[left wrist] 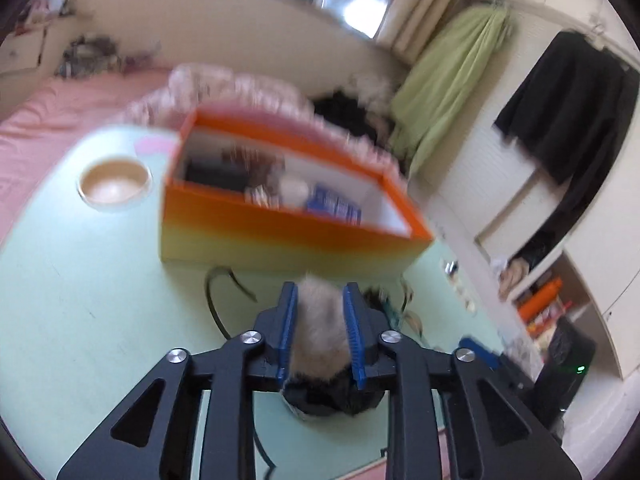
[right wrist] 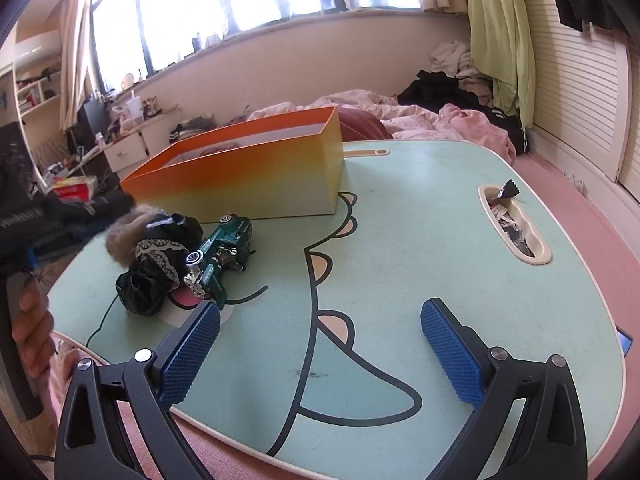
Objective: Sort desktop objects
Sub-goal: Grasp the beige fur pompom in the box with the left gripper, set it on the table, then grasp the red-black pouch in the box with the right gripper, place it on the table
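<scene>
A black cloth bundle with lace trim and a beige fur tuft [right wrist: 132,236] lies at the left end of the mint-green table [right wrist: 400,240]. My left gripper [left wrist: 320,288] is shut on the fur tuft [left wrist: 320,328], which fills the gap between the blue pads [left wrist: 289,320]. A green toy car [right wrist: 224,248] rests against the bundle's right side. Just behind them stands the open orange box [right wrist: 240,184], which in the left wrist view [left wrist: 280,236] holds a blue packet and several small items. At the table's front edge my right gripper [right wrist: 320,308] is open with nothing between its fingers.
A recess [right wrist: 516,220] sunk into the table's right side holds wrappers. A hand [right wrist: 32,320] grips the left gripper's handle at the left edge. Pink bedding and heaped clothes [right wrist: 420,116] surround the table. A shelf and hanging clothes [left wrist: 560,120] are on the right.
</scene>
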A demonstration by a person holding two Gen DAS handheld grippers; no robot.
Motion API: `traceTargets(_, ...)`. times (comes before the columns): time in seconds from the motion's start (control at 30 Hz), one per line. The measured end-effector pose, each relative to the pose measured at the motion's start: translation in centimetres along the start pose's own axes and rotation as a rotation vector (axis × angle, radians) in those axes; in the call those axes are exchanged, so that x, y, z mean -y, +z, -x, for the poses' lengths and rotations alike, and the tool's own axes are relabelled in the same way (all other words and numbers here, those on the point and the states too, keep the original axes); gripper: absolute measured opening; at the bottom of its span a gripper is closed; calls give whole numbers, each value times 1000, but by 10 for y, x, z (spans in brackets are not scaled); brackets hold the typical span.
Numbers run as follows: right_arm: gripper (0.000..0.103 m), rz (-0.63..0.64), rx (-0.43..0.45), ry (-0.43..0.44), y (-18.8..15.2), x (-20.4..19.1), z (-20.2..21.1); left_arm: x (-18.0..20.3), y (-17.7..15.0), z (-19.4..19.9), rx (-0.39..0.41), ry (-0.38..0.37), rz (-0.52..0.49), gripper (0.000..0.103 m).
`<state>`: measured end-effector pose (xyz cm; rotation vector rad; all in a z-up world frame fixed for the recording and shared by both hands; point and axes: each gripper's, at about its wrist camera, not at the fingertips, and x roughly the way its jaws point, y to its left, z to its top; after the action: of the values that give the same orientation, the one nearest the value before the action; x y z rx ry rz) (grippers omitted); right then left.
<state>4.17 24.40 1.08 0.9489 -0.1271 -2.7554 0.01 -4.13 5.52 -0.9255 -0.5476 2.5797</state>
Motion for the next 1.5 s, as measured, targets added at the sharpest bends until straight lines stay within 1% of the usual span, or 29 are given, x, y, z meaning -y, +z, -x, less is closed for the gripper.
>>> traceTargets(0.03, 101, 0, 0, 0, -1, -1, 1, 1, 0, 12, 39, 22, -24, 65)
traceTargets(0.1, 101, 1, -1, -3, 0, -1, 0, 3, -8, 29, 92, 78, -75, 85)
traceTargets(0.13, 102, 4, -2, -6, 0, -2, 1, 3, -16, 37, 111, 110, -111, 85)
traceTargets(0.17, 102, 4, -4, -9, 3, -1, -3, 2, -25, 41, 100, 132, -142, 85)
traceTargets(0.27, 102, 6, -7, -12, 3, -2, -3, -7, -42, 30, -1, 157, -178, 85)
traceTargets(0.3, 102, 8, -8, -15, 3, -3, -4, -7, -49, 21, -44, 179, -196, 85)
traceTargets(0.33, 102, 12, -11, -21, 3, -4, -4, -7, -57, 12, -71, 219, -231, 86)
traceTargets(0.37, 102, 16, -13, -25, 6, -6, -7, 0, -63, 9, -36, 269, -290, 86)
traceTargets(0.4, 102, 22, -18, -19, 7, -7, -8, 6, -69, 3, -21, 340, -347, 91)
traceTargets(0.43, 102, 27, -29, 2, 9, -8, -9, 8, -71, 3, -1, 349, -351, 93)
traceTargets(0.47, 102, 21, -37, 24, 11, -9, -10, 8, -72, 4, -2, 345, -341, 93)
traceTargets(0.53, 102, -21, -22, 101, 24, -12, -4, 3, -69, 5, -6, 359, -314, 103)
traceTargets(0.6, 102, -45, 6, 165, 43, -21, 4, -4, -68, 6, 0, 362, -305, 103)
traceTargets(0.63, 102, -47, -1, 218, 58, -28, 5, -4, -67, 6, 1, 362, -306, 103)
traceTargets(0.7, 102, -48, -93, 330, 92, -49, -10, -6, -66, 5, -1, 363, -308, 103)
traceTargets(0.73, 102, -55, -176, 368, 113, -64, -28, -6, -66, 4, -1, 364, -309, 103)
traceTargets(0.77, 102, -59, -227, 368, 127, -75, -43, -3, -67, 0, -3, 364, -308, 103)
traceTargets(0.8, 100, -55, -268, 359, 138, -87, -57, -3, -67, -1, -2, 364, -308, 103)
traceTargets(0.9, 85, 4, -368, 286, 169, -128, -109, -2, -68, -3, -3, 363, -309, 103)
traceTargets(0.93, 80, 11, -412, 246, 178, -142, -131, -3, -69, -3, -3, 362, -309, 103)
traceTargets(1.03, 79, -19, -499, 202, 191, -156, -171, -4, -70, -2, -2, 357, -312, 103)
traceTargets(1.07, 79, -29, -529, 168, 193, -158, -184, -4, -71, -1, -1, 356, -313, 103)
traceTargets(1.2, 79, -29, -575, 98, 194, -163, -210, -4, -71, -1, 3, 350, -317, 103)
traceTargets(1.27, 74, -18, -593, 55, 193, -169, -222, -4, -71, -2, 5, 350, -316, 103)
traceTargets(1.3, 73, -16, -592, 54, 191, -169, -223, -4, -71, -2, 4, 349, -316, 103)
traceTargets(1.37, 73, 40, -629, 28, 183, -172, -232, -3, -71, -2, 7, 347, -317, 103)
traceTargets(1.4, 66, 31, -624, 29, 180, -170, -235, -4, -71, -3, 5, 347, -315, 103)
traceTargets(1.43, 64, 16, -633, 30, 178, -166, -237, -4, -71, -3, 5, 343, -312, 103)
traceTargets(1.5, 63, -14, -593, 23, 182, -158, -233, -4, -71, -2, 10, 341, -315, 103)
